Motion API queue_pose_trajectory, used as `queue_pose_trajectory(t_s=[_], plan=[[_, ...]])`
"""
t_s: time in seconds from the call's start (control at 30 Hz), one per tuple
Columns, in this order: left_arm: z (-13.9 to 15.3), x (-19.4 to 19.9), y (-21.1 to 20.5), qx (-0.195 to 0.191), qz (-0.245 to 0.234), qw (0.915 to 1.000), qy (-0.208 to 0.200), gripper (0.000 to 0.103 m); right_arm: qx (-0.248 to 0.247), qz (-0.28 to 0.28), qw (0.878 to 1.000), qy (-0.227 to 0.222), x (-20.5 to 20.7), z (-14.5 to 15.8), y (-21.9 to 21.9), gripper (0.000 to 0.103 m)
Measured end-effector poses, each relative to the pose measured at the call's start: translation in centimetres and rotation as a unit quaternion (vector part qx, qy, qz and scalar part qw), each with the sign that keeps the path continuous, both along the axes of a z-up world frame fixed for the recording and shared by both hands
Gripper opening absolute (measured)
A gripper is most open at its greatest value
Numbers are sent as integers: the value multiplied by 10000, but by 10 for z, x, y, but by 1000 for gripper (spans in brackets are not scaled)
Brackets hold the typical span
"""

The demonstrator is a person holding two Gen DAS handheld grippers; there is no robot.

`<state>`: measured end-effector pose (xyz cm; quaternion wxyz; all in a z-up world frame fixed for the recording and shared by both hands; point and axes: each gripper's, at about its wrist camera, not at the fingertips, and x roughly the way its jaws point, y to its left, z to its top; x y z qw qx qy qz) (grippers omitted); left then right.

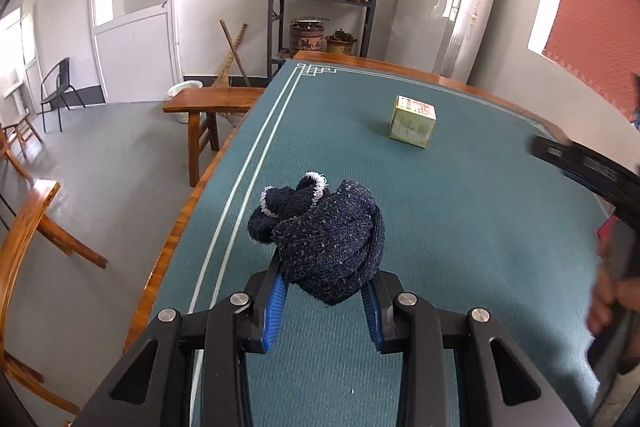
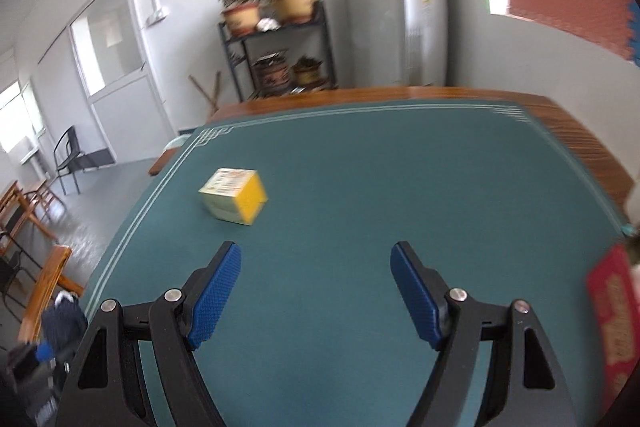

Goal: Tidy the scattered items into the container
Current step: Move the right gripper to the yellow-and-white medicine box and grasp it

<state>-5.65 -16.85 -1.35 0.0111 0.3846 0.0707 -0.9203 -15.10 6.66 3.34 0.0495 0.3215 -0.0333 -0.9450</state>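
The left gripper (image 1: pixel 326 291) is clamped on a bundled navy sock (image 1: pixel 324 239), held above the green-topped table (image 1: pixel 460 219). The right gripper (image 2: pixel 316 291) hangs with its jaws spread wide and empty. Ahead of both, a small yellow box (image 2: pixel 234 195) sits alone on the table.

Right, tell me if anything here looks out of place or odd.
Nothing looks damaged or spilled. The left gripper holds a balled-up dark sock above the green mat. The small box sits alone mid-mat, turned at an angle to the mat's border lines. The right gripper is open and empty.
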Motion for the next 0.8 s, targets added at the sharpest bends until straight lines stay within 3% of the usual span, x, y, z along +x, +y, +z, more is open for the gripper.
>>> queue_pose_trajectory(t_s=[0.43, 0.8], plan=[[1, 0, -4, 110, 76, 9999, -81, 35, 377, 187, 9989, -217, -94, -36, -105, 81], [-4, -3, 7, 73, -30, 9998, -184, 35, 329, 63, 9984, -449, -121, -48, -111, 81]])
